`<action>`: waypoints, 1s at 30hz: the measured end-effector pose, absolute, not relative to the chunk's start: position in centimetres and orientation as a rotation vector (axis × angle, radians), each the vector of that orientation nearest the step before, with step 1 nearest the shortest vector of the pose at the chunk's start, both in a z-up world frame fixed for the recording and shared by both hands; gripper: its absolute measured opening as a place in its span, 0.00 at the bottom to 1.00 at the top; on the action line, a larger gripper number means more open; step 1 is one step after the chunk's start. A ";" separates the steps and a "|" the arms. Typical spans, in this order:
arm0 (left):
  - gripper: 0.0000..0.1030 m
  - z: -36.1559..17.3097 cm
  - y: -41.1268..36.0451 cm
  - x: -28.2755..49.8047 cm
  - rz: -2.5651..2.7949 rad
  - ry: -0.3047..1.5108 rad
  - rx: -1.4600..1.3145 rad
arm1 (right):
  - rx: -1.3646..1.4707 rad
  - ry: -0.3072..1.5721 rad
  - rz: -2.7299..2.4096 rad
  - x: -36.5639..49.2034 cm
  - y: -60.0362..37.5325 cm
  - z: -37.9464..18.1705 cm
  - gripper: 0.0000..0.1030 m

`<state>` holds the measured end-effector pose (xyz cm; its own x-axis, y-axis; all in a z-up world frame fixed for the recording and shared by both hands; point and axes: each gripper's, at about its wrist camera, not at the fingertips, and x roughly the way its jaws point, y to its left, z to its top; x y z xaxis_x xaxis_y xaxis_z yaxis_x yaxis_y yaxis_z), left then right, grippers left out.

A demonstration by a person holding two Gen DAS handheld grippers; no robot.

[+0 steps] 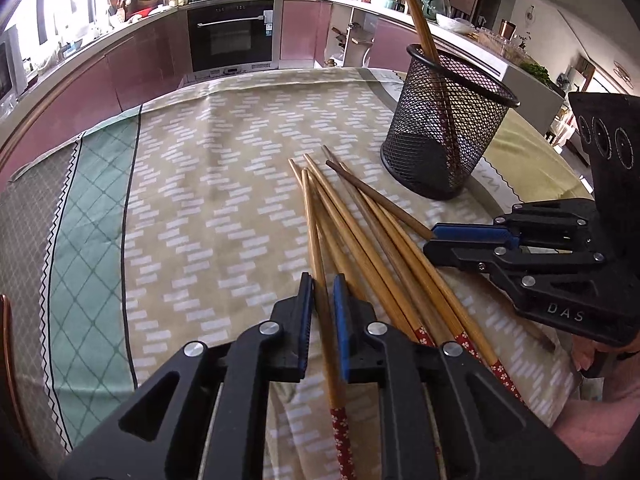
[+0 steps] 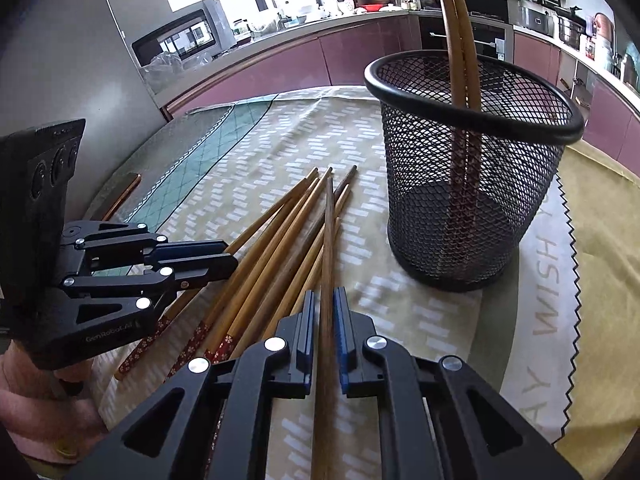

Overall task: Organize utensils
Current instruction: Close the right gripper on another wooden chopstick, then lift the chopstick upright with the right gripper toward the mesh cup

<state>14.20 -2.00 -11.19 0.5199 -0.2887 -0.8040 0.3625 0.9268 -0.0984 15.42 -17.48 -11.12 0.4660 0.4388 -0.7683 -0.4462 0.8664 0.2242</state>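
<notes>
Several bamboo chopsticks with red patterned ends (image 1: 360, 240) (image 2: 264, 264) lie fanned on the tablecloth. A black mesh cup (image 1: 444, 128) (image 2: 472, 168) stands upright behind them with two chopsticks (image 2: 456, 32) in it. My left gripper (image 1: 323, 304) (image 2: 228, 252) is shut on one light chopstick (image 1: 318, 264). My right gripper (image 2: 325, 312) (image 1: 434, 236) is shut on a darker brown chopstick (image 2: 328, 240) (image 1: 376, 196). Both held sticks still lie low among the pile.
A patterned tablecloth (image 1: 200, 184) covers the round table, with a green checked band (image 1: 88, 240) on the left. A chair back (image 2: 124, 196) stands at the table's far edge. Kitchen counters and an oven (image 1: 232, 36) line the background.
</notes>
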 end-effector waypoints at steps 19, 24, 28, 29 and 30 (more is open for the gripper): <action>0.07 -8.9 -1.0 12.9 -0.404 0.883 0.037 | 0.056 0.831 0.594 12.4 -20.3 -8.1 0.05; 0.07 -7.8 -0.9 12.3 -0.425 0.860 0.025 | 0.020 0.874 0.559 13.2 -20.1 -8.7 0.16; 0.07 -7.8 -0.9 12.1 -0.436 0.868 0.005 | -0.054 0.904 0.521 14.1 -18.7 -9.9 0.24; 0.07 -7.9 -0.9 12.1 -0.436 0.869 0.005 | -0.056 0.913 0.526 14.3 -18.4 -10.2 0.24; 0.07 -7.9 -0.8 12.0 -0.435 0.872 0.003 | -0.063 0.916 0.526 14.4 -18.2 -10.4 0.24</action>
